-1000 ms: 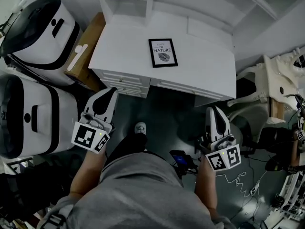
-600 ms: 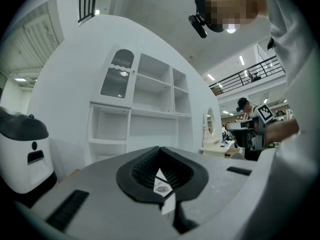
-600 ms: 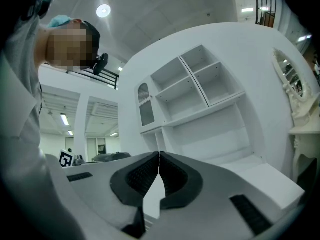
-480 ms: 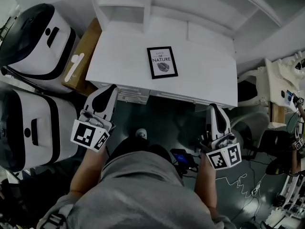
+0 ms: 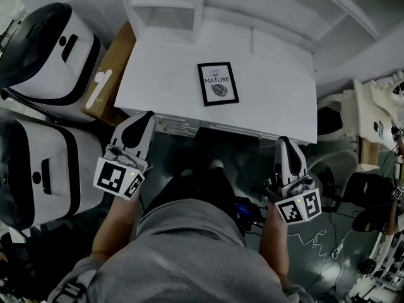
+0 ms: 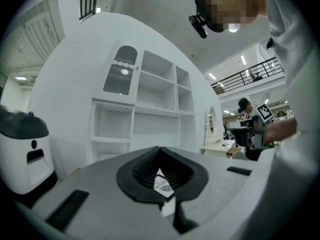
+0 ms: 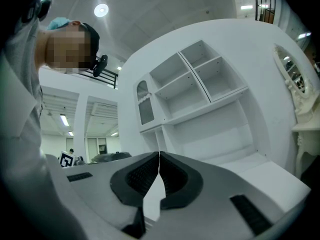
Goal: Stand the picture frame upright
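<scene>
Both jaws closed empty, left gripper (image 5: 146, 117), right gripper (image 5: 284, 141), picture frame (image 5: 218, 84) flat on desk (image 5: 278, 100), shelves (image 5: 169, 10) behind

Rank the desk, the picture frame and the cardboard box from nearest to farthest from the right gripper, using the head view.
1. Desk: its front edge lies just ahead of the right gripper.
2. Picture frame: flat mid-desk, ahead and to the left.
3. Cardboard box: beside the desk's left end.
</scene>
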Motion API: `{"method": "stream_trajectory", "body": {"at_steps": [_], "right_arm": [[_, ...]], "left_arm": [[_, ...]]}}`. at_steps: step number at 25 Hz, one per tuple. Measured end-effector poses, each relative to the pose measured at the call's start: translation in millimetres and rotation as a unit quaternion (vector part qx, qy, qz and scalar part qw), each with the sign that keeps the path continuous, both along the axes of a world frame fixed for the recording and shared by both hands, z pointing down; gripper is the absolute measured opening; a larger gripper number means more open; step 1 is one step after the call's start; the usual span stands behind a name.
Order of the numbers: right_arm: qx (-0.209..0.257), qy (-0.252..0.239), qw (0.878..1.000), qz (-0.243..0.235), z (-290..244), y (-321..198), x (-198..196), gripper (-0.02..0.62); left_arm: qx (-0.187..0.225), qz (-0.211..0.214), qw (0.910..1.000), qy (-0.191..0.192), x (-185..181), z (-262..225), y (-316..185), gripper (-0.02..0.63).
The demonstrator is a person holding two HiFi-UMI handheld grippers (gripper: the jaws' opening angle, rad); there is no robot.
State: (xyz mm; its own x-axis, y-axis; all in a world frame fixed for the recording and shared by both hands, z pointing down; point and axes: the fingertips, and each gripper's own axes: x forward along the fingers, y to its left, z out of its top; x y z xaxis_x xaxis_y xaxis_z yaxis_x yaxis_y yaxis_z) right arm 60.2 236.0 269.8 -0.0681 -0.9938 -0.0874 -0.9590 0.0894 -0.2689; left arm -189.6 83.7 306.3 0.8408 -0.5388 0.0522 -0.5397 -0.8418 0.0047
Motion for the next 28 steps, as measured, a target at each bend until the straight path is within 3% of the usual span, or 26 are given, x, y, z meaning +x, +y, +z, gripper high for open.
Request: {"method": "stream_trajectory", "body": {"at_steps": [12,28], "right_arm": [[-0.004,-0.01,0.999,-0.036,7,-49,21,0.028],[0.001,-0.022,0.994,-0.104,11,-159,94,0.028]], "left_arm": [[-0.007,-0.02,0.9997,-0.009,20,6,-30,0.007],[-0.006,-0.079,0.9968,-0.012,82,9,-101,0.008]]}}
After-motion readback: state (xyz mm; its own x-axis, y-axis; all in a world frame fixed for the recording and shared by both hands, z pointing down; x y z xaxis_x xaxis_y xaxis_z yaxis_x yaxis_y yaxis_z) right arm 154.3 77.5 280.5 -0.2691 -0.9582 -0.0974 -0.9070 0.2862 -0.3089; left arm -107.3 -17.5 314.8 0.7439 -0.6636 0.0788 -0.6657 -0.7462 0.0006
